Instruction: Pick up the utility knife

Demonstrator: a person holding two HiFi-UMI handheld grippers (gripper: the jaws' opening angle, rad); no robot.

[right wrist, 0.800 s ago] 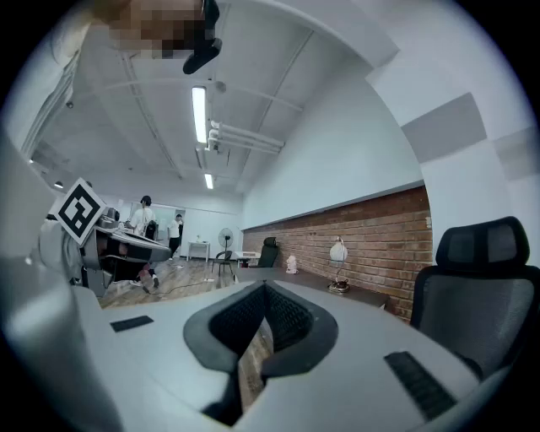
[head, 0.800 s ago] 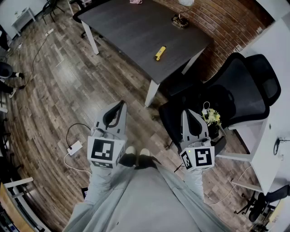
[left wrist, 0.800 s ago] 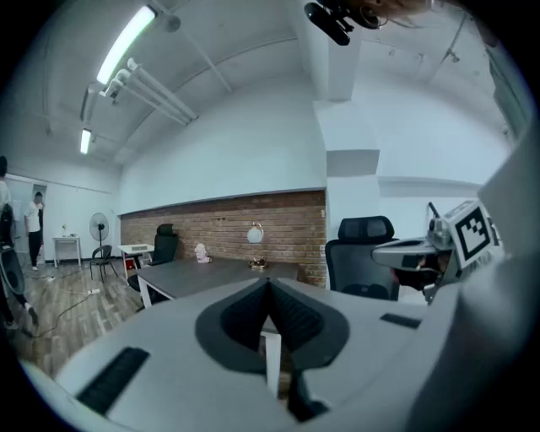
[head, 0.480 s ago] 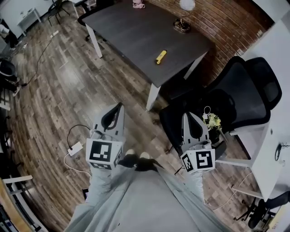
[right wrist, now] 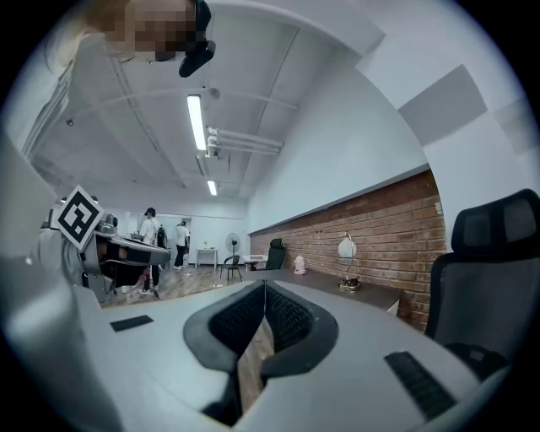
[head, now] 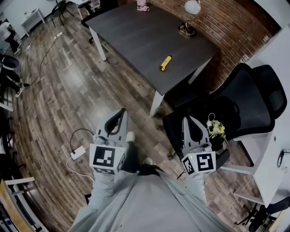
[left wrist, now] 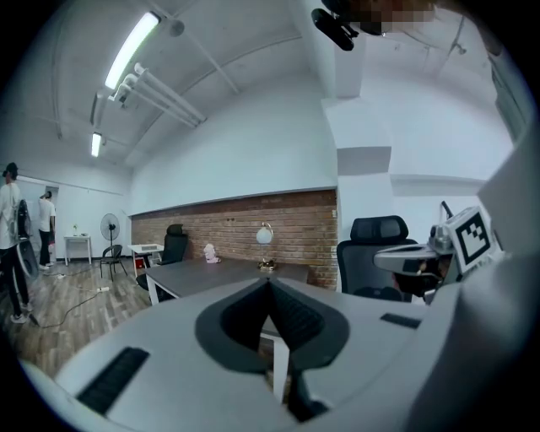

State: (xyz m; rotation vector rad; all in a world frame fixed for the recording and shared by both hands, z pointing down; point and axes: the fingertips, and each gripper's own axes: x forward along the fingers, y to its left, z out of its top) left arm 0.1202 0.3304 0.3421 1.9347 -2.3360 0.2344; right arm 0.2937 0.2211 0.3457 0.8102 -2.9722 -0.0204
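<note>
A yellow utility knife (head: 165, 63) lies near the front right corner of a dark table (head: 136, 36), well ahead of me in the head view. Both grippers hang at waist height, far short of the table. My left gripper (head: 122, 111) is shut with nothing in it, its tips touching in the left gripper view (left wrist: 268, 281). My right gripper (head: 186, 119) is also shut and empty, pointing level toward the room (right wrist: 263, 285). The knife does not show in either gripper view.
A black office chair (head: 235, 104) stands right of me, beside a white desk (head: 276, 136). A globe lamp (head: 191, 9) and a pink object (head: 142, 6) sit at the table's far side. A cable and power adapter (head: 78, 152) lie on the wood floor. People stand at the far left (left wrist: 17, 245).
The table and knife have slid lower and nearer in the head view as I step forward; one foot now shows ahead. Both grippers keep their pose and stay shut.
</note>
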